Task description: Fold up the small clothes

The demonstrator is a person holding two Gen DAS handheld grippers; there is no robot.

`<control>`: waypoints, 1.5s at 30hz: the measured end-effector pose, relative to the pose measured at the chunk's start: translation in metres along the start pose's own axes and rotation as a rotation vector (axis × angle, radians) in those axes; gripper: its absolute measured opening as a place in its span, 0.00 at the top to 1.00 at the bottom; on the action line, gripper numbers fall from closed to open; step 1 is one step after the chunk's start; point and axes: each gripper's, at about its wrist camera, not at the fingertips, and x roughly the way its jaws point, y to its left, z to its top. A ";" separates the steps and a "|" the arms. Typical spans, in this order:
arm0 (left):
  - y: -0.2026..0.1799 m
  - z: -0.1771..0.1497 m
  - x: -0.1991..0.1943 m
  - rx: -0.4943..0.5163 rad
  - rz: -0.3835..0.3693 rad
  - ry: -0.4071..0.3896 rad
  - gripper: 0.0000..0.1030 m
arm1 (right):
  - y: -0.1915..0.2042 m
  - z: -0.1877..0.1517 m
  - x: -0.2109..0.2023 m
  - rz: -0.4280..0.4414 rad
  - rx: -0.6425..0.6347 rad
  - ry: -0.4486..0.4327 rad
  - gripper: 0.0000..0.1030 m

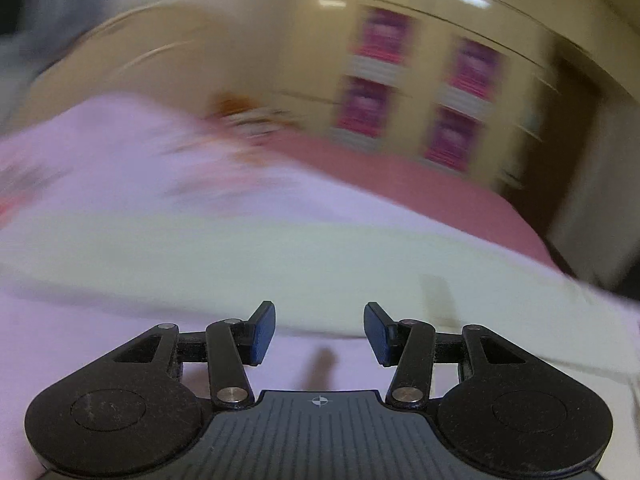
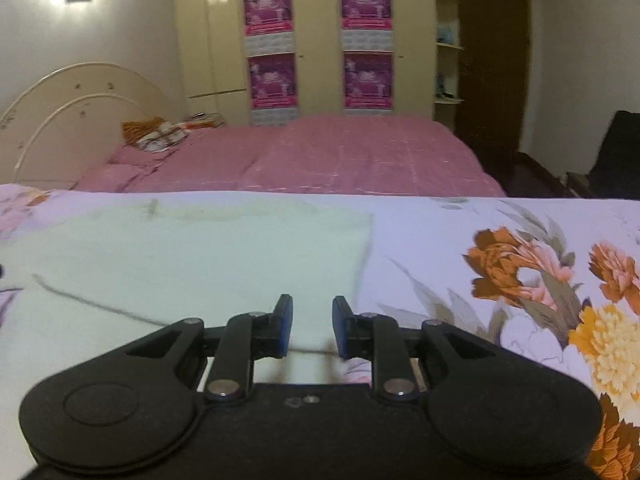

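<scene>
A pale green garment [image 2: 192,252] lies flat on the floral sheet [image 2: 440,240]. It also shows, blurred, in the left wrist view [image 1: 280,256]. My left gripper [image 1: 319,330] is open and empty, just short of the garment's near edge. My right gripper [image 2: 312,326] is open and empty, its fingers low over the garment's near right corner. Whether the fingers touch the cloth cannot be told.
A bed with a pink cover [image 2: 320,152] stands behind the work surface, with a cream headboard [image 2: 72,116] at the left. A cream wardrobe with purple posters [image 2: 320,40] and a dark door [image 2: 492,60] are at the back. A dark chair [image 2: 616,148] stands at the right.
</scene>
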 end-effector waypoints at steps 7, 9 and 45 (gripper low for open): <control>0.164 -0.011 -0.007 -0.565 0.019 -0.056 0.57 | 0.015 -0.008 -0.006 0.066 0.059 0.060 0.79; 0.189 -0.016 -0.008 -0.664 -0.012 -0.074 0.66 | 0.029 -0.010 -0.005 0.081 0.062 0.072 0.79; -0.177 0.077 0.148 -0.082 -0.497 0.121 0.96 | -0.006 -0.007 -0.012 0.036 0.305 0.063 0.78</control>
